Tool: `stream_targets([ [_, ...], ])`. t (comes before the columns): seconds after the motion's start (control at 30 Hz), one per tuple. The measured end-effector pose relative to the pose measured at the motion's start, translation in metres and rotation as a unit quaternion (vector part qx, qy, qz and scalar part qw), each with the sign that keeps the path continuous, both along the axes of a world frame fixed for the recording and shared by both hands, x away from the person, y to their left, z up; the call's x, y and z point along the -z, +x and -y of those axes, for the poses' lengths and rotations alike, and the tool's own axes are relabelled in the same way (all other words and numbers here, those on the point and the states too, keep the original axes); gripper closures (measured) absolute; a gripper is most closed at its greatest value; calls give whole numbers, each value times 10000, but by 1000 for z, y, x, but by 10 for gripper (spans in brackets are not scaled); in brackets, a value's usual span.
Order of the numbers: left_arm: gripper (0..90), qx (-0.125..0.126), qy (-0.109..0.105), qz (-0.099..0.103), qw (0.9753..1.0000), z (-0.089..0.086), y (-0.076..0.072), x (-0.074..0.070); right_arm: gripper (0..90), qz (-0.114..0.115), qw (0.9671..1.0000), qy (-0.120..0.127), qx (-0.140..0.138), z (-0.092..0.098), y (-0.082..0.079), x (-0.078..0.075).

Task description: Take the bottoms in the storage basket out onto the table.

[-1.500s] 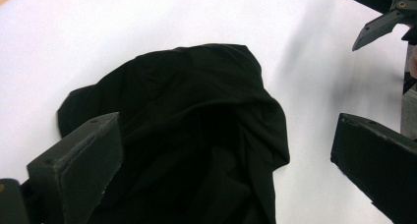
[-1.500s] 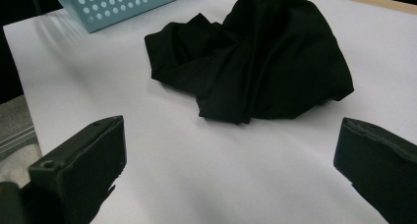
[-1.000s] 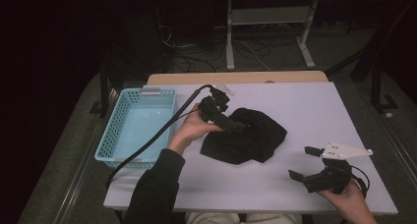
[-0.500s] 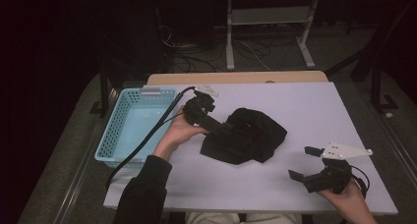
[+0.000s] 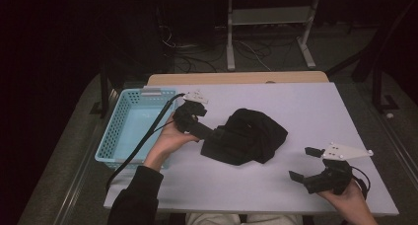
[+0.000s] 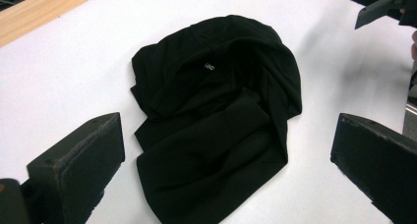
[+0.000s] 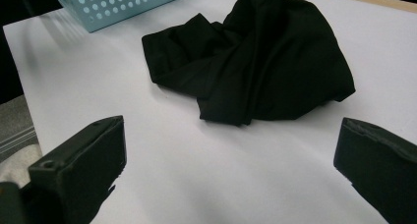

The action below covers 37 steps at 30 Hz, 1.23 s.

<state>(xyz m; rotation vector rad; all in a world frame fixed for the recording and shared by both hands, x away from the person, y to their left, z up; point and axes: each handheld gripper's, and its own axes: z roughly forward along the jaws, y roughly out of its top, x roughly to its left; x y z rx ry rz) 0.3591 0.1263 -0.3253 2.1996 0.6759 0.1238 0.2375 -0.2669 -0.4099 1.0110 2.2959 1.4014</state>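
Crumpled black garment (image 5: 245, 136) lying near the middle of a white table (image 5: 296, 106), taken here as the landmark. The left gripper (image 5: 213, 134) sits at the garment's left edge, between the garment and the light-blue perforated basket (image 5: 129, 131) that stands just beyond that edge; in the left gripper view its two black jaws are spread wide, with the garment (image 6: 216, 116) lying on the table between and beyond them and no cloth pinched. A small white label (image 6: 209, 66) shows on an upper fold. The right gripper (image 5: 305, 164) is held well apart from the garment, toward its right and nearer the person; in the right gripper view its jaws are likewise spread wide, the garment (image 7: 255, 62) and a corner of the basket (image 7: 123, 3) lying beyond them. Judged risks: closing the left jaws on a single loose outer fold would likely lift one layer, so the heap unrolls and trails across the table rather than rising whole. A low carry toward the basket could snag hanging cloth on the basket rim and tip or push the light basket. The left gripper's cable (image 5: 140, 143), which runs across the basket, might catch the rim or be trapped beneath the cloth. Black jaws against black fabric make the depth of grasp hard to judge.
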Motion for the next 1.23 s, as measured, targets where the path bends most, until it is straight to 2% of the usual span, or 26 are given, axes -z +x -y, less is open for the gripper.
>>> stream_targets([
  [0.1, 0, -30, 74, 51, 10000, -5, -6, 3, 0, 0, 10000, -3, 1, 0, 0, 0],
  [0.37, 0, -94, -60, 38, 9999, -19, -18, 10, 0, 1, 10000, -15, -10, -1, 0, 0],
  [0.63, 0, -311, -39, 16, 9995, -38, -29, 18, 0, -8, 10000, -12, -11, -1, 0, 0],
  [1.23, 0, -607, -158, 264, 9977, -78, -67, 26, 0, -4, 10000, 2, 5, -1, 0, 0],
])
